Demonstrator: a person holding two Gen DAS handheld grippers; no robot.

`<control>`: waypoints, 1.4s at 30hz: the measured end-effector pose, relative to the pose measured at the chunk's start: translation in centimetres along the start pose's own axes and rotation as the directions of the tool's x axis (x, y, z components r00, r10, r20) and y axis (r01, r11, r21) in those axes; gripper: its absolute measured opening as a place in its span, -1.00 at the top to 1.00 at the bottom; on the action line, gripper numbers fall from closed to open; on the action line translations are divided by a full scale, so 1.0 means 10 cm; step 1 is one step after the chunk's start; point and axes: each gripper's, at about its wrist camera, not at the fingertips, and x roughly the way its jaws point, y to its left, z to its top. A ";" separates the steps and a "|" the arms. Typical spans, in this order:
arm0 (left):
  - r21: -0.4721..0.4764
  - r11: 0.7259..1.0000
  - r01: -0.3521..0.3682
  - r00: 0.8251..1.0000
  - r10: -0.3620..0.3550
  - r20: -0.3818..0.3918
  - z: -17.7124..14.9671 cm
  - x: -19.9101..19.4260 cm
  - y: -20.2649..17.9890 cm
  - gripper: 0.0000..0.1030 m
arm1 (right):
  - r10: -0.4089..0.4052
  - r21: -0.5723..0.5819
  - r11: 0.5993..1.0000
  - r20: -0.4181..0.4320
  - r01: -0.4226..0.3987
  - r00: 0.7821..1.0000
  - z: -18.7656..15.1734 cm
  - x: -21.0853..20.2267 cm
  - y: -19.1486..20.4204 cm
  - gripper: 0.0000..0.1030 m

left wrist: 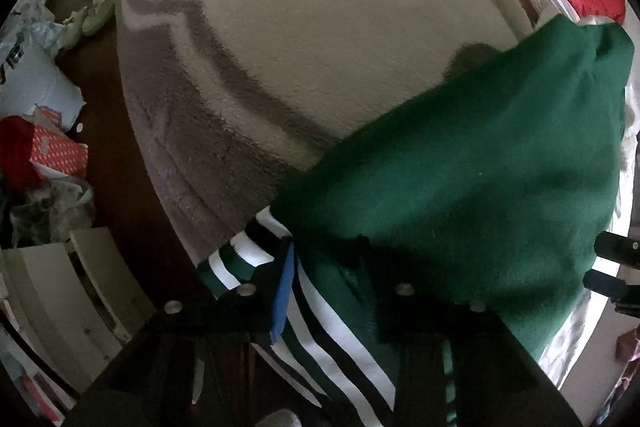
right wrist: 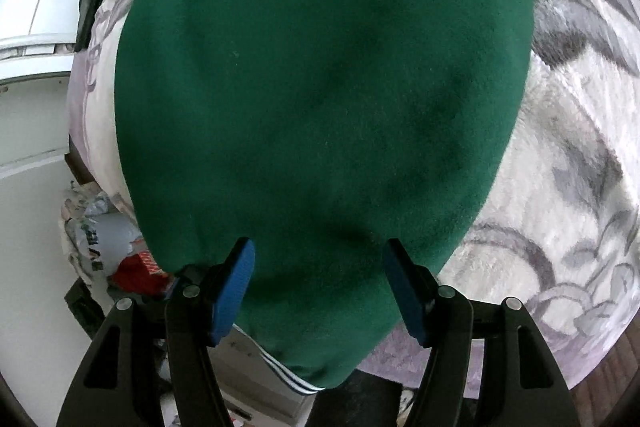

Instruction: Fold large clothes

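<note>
sweatshirt point(right wrist: 320, 99), green with striped cuffs, lies on bed point(right wrist: 560, 167) blanket. soft, floppy, light, likely drapes and slides. left gripper point(left wrist: 328, 291) clamps striped cuff edge. right gripper point(right wrist: 319, 287) spread wide over hem, holding nothing. best grab: hem corners or shoulder seams.

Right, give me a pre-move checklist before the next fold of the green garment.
1. Left gripper clamped on green garment at its striped edge: cannot tell, cloth hides one finger.
2. Right gripper gripping the garment: not ok, jaws spread wide over the cloth.
3. Garment lying over the patterned blanket: ok.
4. Garment flat and smooth: cannot tell, it fills the view.
5. Blanket bare beyond the garment for the fold: ok in the left view.
</note>
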 end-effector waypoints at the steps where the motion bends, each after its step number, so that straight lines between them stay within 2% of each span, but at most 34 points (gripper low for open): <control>1: -0.002 1.000 0.005 1.000 -0.005 -0.010 0.00 -0.02 0.01 0.47 | 0.002 0.004 1.000 -0.004 -0.002 1.000 0.03 0.00 0.02 -0.33; 3: 0.010 1.000 0.007 1.000 -0.007 -0.024 0.04 -0.14 -0.01 0.47 | 0.007 0.010 1.000 -0.007 -0.007 1.000 0.07 -0.01 0.06 -0.33; 5: 0.045 0.999 -0.024 1.000 0.024 0.007 0.08 -0.39 -0.08 0.45 | 0.025 0.020 0.999 -0.002 -0.025 1.000 0.11 -0.06 0.11 -0.33; 6: 0.060 0.998 -0.031 0.999 0.030 0.021 0.12 -0.49 -0.13 0.32 | 0.039 0.032 0.999 0.005 -0.039 0.999 0.13 -0.12 0.13 -0.33; 9: 0.133 0.991 -0.016 0.995 0.002 0.104 0.37 -0.92 -0.40 -0.33 | 0.086 0.081 0.993 0.056 -0.091 0.995 0.26 -0.40 0.09 -0.33; 14: 0.248 0.969 -0.018 0.982 -0.029 0.187 0.90 -1.01 -0.91 -0.36 | 0.107 0.174 0.974 0.206 -0.144 0.973 0.78 -1.03 -0.04 -0.33; 16: 0.266 0.964 -0.013 0.977 -0.045 0.211 1.17 -0.94 -1.17 -0.36 | 0.078 0.189 0.972 0.288 -0.136 0.955 1.18 -1.29 -0.01 -0.33; 19: 0.293 0.955 -0.050 0.972 -0.021 0.235 1.48 -0.71 -1.45 -0.36 | 0.021 0.224 0.968 0.368 -0.111 0.930 1.80 -1.44 0.13 -0.51; 21: 0.305 0.950 -0.061 0.974 -0.011 0.228 1.58 -0.55 -1.57 -0.36 | -0.020 0.241 0.967 0.386 -0.080 0.922 2.22 -1.37 0.28 -0.58; 24: 0.304 0.951 -0.050 0.985 -0.004 0.173 1.68 -0.26 -1.60 -0.36 | -0.151 0.269 0.961 0.305 0.067 0.940 2.81 -1.02 0.48 -0.60; 25: 0.302 0.952 -0.050 0.987 0.000 0.164 1.71 -0.23 -1.63 -0.36 | -0.194 0.267 0.956 0.272 0.119 0.943 2.93 -0.92 0.52 -0.45; 26: 0.301 0.953 -0.044 0.988 -0.002 0.152 1.71 -0.19 -1.61 -0.36 | -0.229 0.265 0.951 0.260 0.159 0.938 2.99 -0.84 0.55 0.08; 27: 0.296 0.955 -0.032 0.990 -0.010 0.138 1.72 -0.16 -1.57 -0.36 | -0.288 0.268 0.938 0.253 0.219 0.923 3.01 -0.79 0.60 0.31; 28: 0.291 0.956 -0.022 0.991 -0.018 0.135 1.73 -0.16 -1.55 -0.36 | -0.301 0.268 0.936 0.267 0.229 0.915 2.97 -0.79 0.64 0.49; 29: 0.289 0.957 -0.014 0.991 -0.026 0.134 1.72 -0.17 -1.52 -0.36 | -0.311 0.256 0.937 0.295 0.239 0.904 2.91 -0.83 0.70 0.63; 31: 0.284 0.959 0.007 0.991 -0.045 0.128 1.70 -0.22 -1.43 -0.35 | -0.321 0.198 0.944 0.367 0.263 0.873 2.75 -1.01 0.87 0.67; 32: 0.278 0.960 0.014 0.990 -0.052 0.128 1.68 -0.25 -1.38 -0.35 | -0.305 0.171 0.951 0.396 0.256 0.866 2.68 -1.08 0.96 0.68; 35: 0.268 0.963 0.021 0.991 -0.055 0.119 1.68 -0.24 -1.30 -0.35 | -0.276 0.098 0.961 0.397 0.259 0.875 2.67 -1.03 1.20 0.68; 36: 0.263 0.965 0.017 0.993 -0.048 0.110 1.68 -0.21 -1.27 -0.35 | -0.289 0.079 0.957 0.376 0.280 0.881 2.75 -0.91 1.26 0.68; 37: 0.259 0.966 0.016 0.994 -0.043 0.099 1.70 -0.17 -1.25 -0.35 | -0.306 0.059 0.951 0.322 0.304 0.896 2.87 -0.70 1.28 0.65; 38: 0.255 0.967 0.015 0.995 -0.039 0.088 1.71 -0.14 -1.24 -0.35 | -0.297 0.049 0.954 0.262 0.295 0.918 3.00 -0.50 1.22 0.38; 39: 0.247 0.969 0.018 0.996 -0.038 0.076 1.71 -0.12 -1.20 -0.36 | -0.270 0.045 0.963 0.210 0.267 0.940 3.09 -0.36 1.15 0.19; 40: 0.238 0.971 0.022 0.996 -0.041 0.077 1.72 -0.14 -1.17 -0.36 | -0.226 0.046 0.974 0.195 0.221 0.954 3.12 -0.34 1.10 -0.05; 42: 0.226 0.973 0.034 0.994 -0.057 0.094 1.72 -0.22 -1.12 -0.35 | -0.144 0.028 0.990 0.246 0.142 0.958 3.00 -0.54 1.05 -0.20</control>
